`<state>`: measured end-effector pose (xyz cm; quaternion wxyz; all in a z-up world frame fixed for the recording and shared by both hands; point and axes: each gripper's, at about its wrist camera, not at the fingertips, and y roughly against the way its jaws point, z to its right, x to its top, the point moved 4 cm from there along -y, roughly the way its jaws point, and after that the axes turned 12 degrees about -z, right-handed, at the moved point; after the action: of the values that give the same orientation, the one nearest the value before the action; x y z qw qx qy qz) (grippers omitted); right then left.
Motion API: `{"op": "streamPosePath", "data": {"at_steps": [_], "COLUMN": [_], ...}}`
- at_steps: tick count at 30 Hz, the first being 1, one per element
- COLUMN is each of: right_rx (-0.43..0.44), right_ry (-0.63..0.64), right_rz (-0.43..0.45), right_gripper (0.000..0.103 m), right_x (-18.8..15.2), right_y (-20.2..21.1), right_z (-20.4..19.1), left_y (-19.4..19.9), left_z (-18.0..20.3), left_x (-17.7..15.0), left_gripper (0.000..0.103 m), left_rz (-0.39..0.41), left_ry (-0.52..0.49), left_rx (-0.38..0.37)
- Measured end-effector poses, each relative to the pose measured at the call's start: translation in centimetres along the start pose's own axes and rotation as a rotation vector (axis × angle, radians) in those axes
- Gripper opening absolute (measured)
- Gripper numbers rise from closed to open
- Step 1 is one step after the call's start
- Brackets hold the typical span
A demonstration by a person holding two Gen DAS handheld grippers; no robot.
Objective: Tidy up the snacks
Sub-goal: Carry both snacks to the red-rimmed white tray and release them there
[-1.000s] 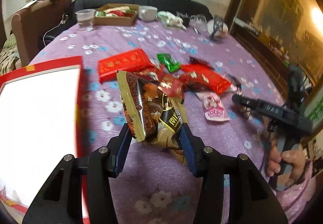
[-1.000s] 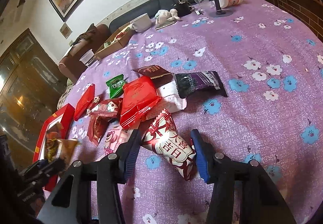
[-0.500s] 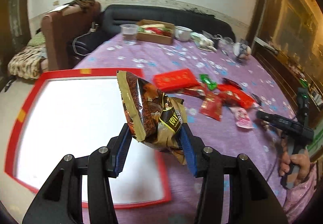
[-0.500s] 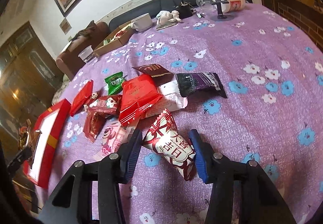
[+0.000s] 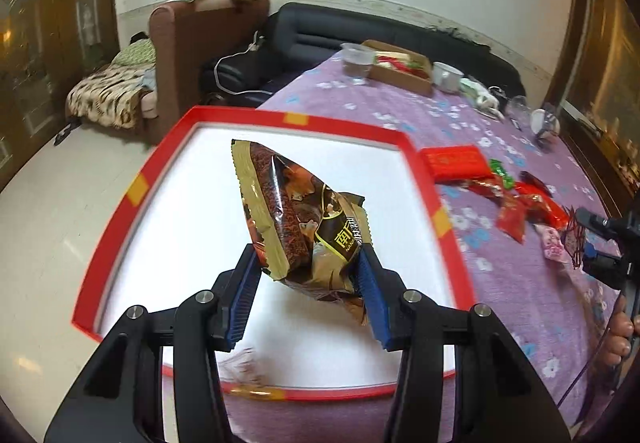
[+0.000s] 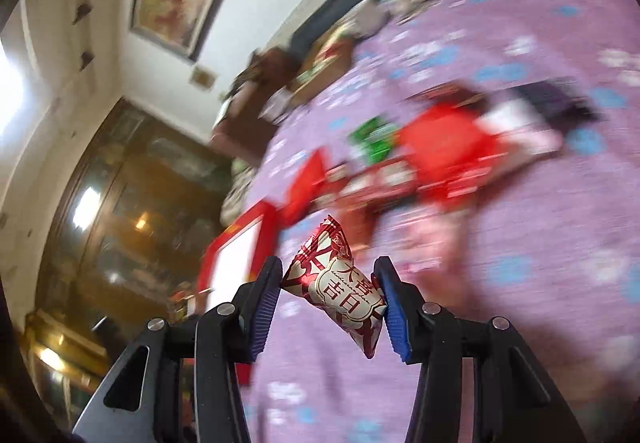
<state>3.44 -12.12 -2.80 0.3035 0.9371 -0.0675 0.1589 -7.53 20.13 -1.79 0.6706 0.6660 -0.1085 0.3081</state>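
Brown-and-gold foil snack bag point(image 5: 304, 219) was held clear above the white floor of the red-rimmed shallow tray point(image 5: 256, 120), pinched low on its crumpled end by the left gripper point(image 5: 308, 295), both blue pads pressed into the wrapper. Bag stood tilted, sealed top edge pointing up and away. A second brownish wrapper point(image 5: 252, 375) lay blurred on the tray floor near the front rim, partly behind the left finger.

Right gripper point(image 6: 326, 303) was clamped on a small red-and-white pillow-shaped sweet packet point(image 6: 340, 283), pads biting its two ends, packet lifted off the cloth. Its jaws had been closing slightly further on it. That view was smeared, so details beyond the packet read poorly.

Remaining pile of red, green and pink wrapped snacks point(image 5: 516, 203) sat on the purple flowered tablecloth point(image 5: 520, 303), just beyond the tray's right rim. Cardboard box point(image 5: 400, 69), clear cup point(image 5: 358, 61) and white bowl point(image 5: 446, 75) stood at the far edge, well apart from the work.

Judgement: the step was the drop into the tray. Best done by lowering the bag close to the floor before parting the jaws, since a light foil bag could flutter or slide. Aiming at bare white, away from the wrapper near the front rim, would leave room for the right-hand packet. Bringing that one in from the tray's right side would keep the two tools from crossing.
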Motion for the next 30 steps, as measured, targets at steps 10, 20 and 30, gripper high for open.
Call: {"op": "streamPosePath", "data": {"at_steps": [10, 20, 30], "right_rx": [0.176, 0.105, 0.093], "right_ry": [0.156, 0.236, 0.271], "right_rz": [-0.169, -0.212, -0.184], "right_gripper": [0.048, 0.052, 0.063], "right_x": [-0.8, -1.6, -1.7], "right_y": [-11.6, -17.4, -17.0], "right_z": [-10.6, -12.5, -11.6], "left_y": [-0.4, 0.1, 1.8], "left_z": [-3.2, -2.9, -2.3], "left_x": [-0.5, -0.2, 0.4], "left_gripper": [0.047, 0.048, 0.068], "left_rz": [-0.005, 0.045, 0.139], "left_ry": [0.008, -0.047, -0.082], "left_rx": [0.047, 0.14, 0.268]}}
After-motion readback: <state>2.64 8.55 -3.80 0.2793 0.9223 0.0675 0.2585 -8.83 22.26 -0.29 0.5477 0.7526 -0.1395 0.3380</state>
